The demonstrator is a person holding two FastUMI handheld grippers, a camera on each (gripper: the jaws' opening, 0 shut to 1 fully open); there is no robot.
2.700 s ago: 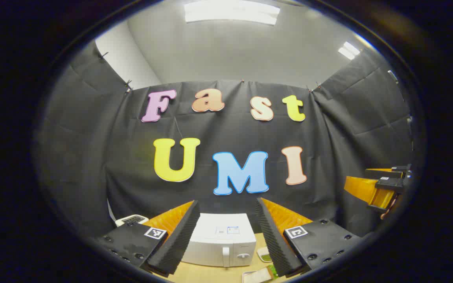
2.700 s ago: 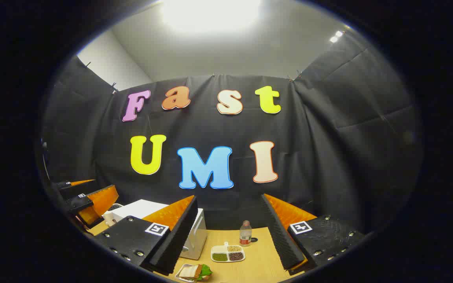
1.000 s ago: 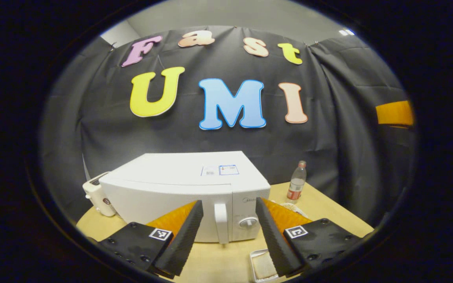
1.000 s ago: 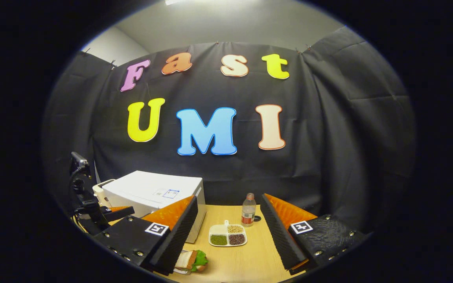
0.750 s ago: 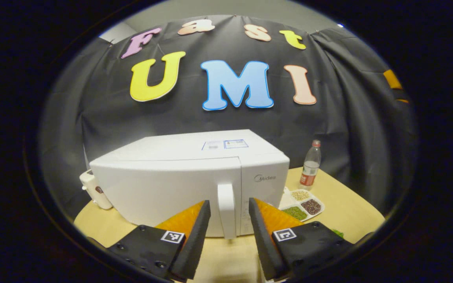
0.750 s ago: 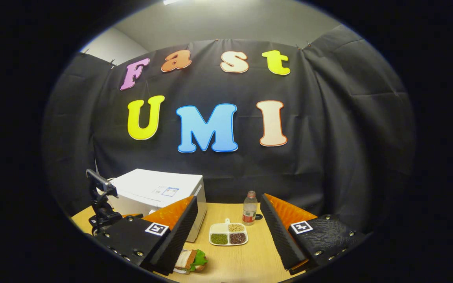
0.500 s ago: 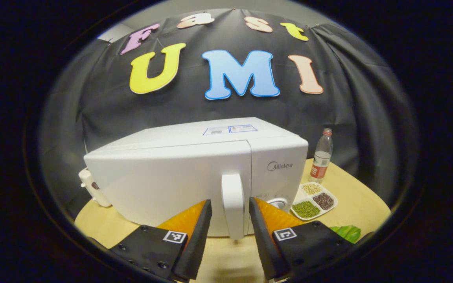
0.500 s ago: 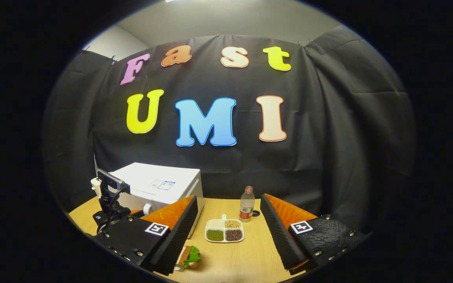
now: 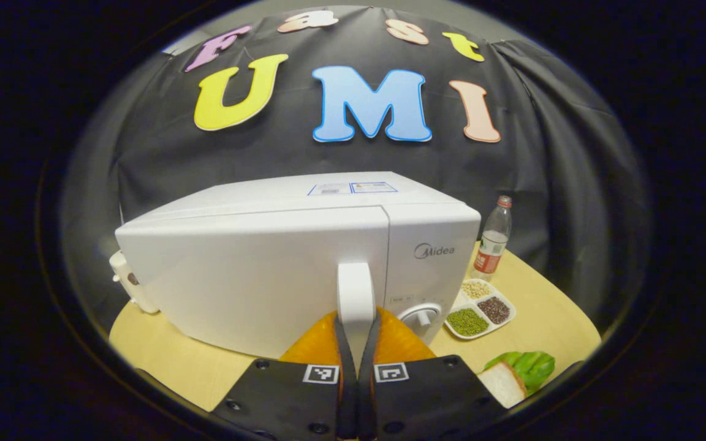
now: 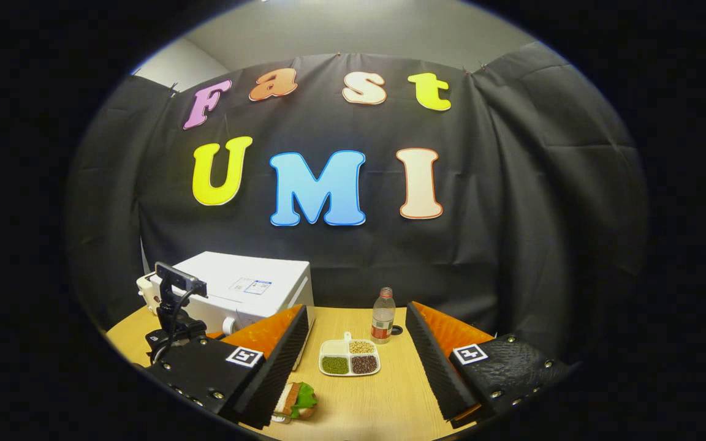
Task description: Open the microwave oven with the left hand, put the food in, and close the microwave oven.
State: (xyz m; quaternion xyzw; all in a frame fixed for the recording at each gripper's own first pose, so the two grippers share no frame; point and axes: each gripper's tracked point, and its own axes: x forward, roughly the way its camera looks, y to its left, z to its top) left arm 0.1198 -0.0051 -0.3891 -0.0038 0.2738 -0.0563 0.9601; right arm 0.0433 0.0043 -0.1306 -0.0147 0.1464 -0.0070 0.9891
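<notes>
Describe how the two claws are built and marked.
Each claw has two wedge-shaped fingers with ribbed inner faces. They sit on dark plates studded with screws, and each plate carries a small square black-and-white tag. The left claw shows this in the left gripper view, the right claw in the right gripper view, where a small camera with cables rides atop the left one.

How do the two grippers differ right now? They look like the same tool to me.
The left gripper has its fingers closed on the microwave door handle; the right gripper is wide open and holds nothing.

The left gripper is right up against the microwave; the right gripper hangs back above the table, with the sandwich and divided tray ahead of it.

Both carry square marker tags.
</notes>
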